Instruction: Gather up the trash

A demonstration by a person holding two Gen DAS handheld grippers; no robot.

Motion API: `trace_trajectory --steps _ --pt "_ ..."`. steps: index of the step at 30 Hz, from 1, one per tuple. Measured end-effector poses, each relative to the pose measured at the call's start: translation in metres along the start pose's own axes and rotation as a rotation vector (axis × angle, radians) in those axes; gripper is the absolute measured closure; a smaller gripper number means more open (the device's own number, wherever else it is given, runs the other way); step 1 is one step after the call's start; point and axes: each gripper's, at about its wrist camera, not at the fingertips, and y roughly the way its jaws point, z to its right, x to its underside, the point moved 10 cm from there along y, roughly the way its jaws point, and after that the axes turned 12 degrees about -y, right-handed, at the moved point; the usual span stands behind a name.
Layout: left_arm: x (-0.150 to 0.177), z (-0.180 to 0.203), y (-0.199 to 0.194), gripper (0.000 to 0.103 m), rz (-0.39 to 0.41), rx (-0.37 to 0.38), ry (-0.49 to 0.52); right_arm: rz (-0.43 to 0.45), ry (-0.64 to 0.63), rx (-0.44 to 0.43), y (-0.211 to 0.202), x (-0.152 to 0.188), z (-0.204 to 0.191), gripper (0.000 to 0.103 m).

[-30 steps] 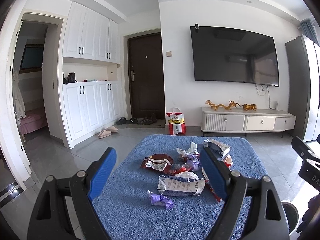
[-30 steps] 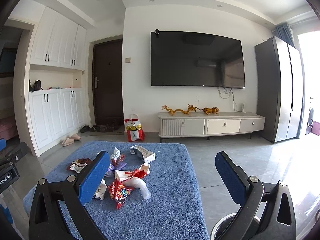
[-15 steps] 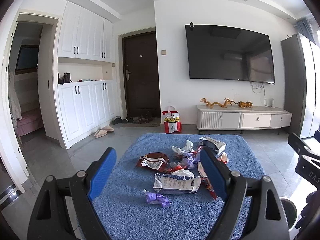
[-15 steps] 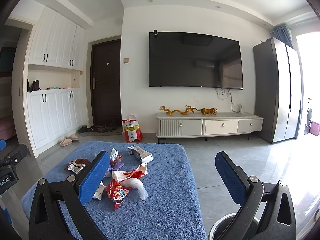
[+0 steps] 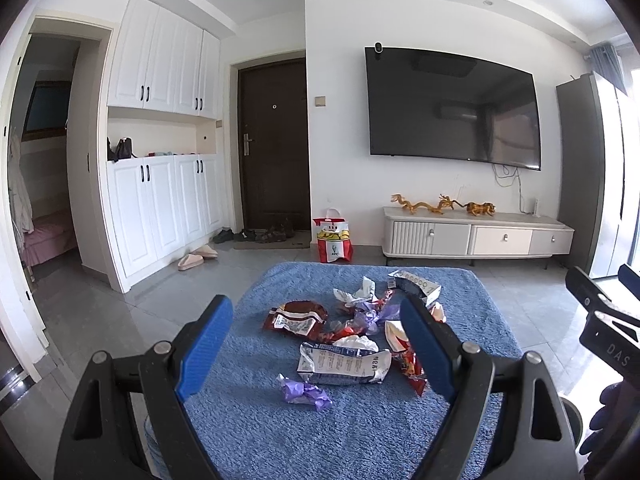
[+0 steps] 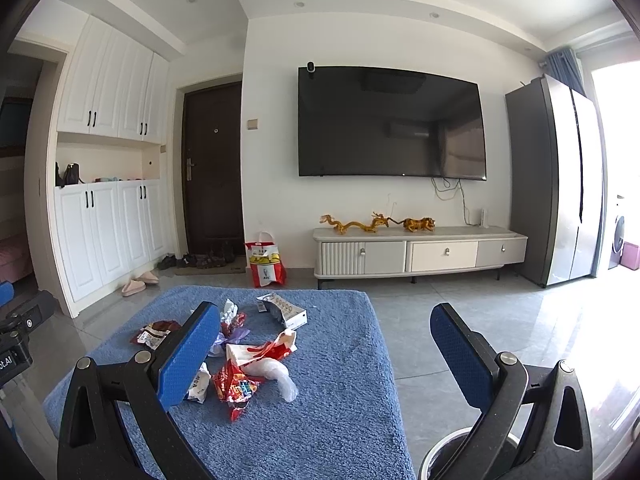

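Observation:
Several pieces of trash lie on a blue towel-covered table [image 5: 360, 432]: a purple wrapper [image 5: 305, 392], a flattened white carton [image 5: 344, 364], a dark red bag [image 5: 297, 317], red wrappers [image 6: 236, 390], clear plastic [image 6: 276, 374] and a white box [image 6: 286, 311]. My left gripper [image 5: 316, 356] is open and empty, above the table's near end, the purple wrapper and carton between its fingers in the view. My right gripper [image 6: 326, 356] is open and empty, over the table's right side.
A round bin's rim [image 6: 444, 446] shows on the floor right of the table, under my right gripper. A red and white bag [image 5: 334, 240] stands by the door. A TV cabinet [image 6: 420, 252] and a grey fridge [image 6: 560, 184] line the far wall.
Both grippers have shifted slightly; the view has tilted up a little, so the trash sits slightly lower in view. Both stay open and empty. No trash has moved.

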Motion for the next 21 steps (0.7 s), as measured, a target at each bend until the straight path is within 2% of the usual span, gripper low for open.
trace_trajectory --steps 11,16,21 --pt "0.002 -0.004 0.005 0.018 -0.011 -0.012 -0.004 0.037 0.011 -0.025 0.000 -0.001 -0.003 0.000" --pt "0.005 -0.023 0.017 0.018 -0.040 -0.024 -0.040 0.085 0.005 -0.064 0.002 0.000 -0.008 0.000" --pt "0.030 -0.055 0.052 0.018 -0.134 -0.045 -0.070 -0.027 -0.004 -0.169 0.037 0.029 -0.028 0.000"
